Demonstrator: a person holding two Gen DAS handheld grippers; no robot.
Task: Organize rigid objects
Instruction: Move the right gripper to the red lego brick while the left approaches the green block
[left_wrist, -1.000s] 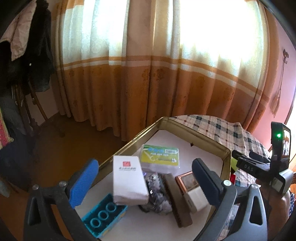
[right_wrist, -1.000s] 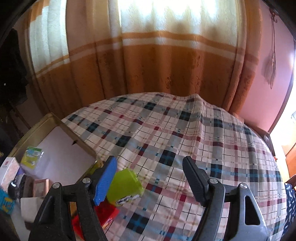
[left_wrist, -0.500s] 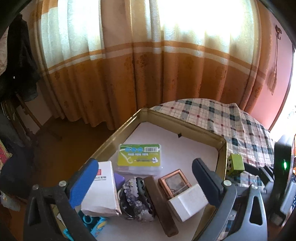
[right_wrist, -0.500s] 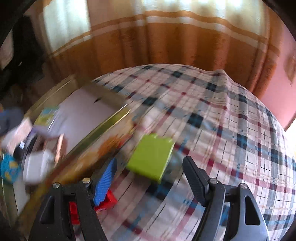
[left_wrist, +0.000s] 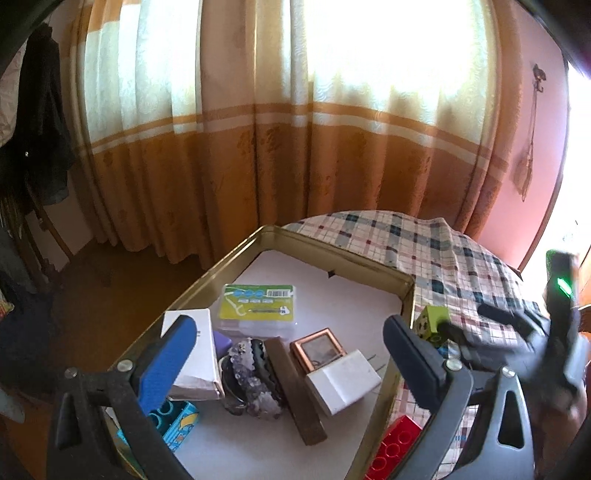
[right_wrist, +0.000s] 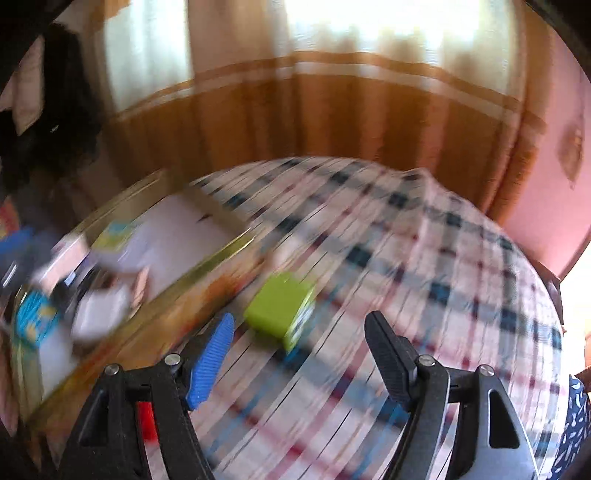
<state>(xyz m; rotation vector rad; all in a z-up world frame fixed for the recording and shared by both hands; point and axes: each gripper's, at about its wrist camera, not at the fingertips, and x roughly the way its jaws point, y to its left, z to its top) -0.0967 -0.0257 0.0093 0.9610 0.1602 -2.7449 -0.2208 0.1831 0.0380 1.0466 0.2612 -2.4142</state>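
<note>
Fingers of the right gripper (right_wrist: 299, 354) stayed wide and had swung closer to the green block (right_wrist: 279, 310), likely next for the tin (left_wrist: 376, 266); left gripper (left_wrist: 288, 350) wide, empty.

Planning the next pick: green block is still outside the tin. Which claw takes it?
Right, probably. The right claw is open with the green block just ahead on the plaid cloth. The left claw faces into the tin.

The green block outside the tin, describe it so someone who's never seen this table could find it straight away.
Start at the big gold tray on the plaid tablecloth. Just outside its right wall, on the cloth, sits the lime-green block. Its bright solid green sets it apart from the red studded brick lying nearer the camera along the same wall.
</note>
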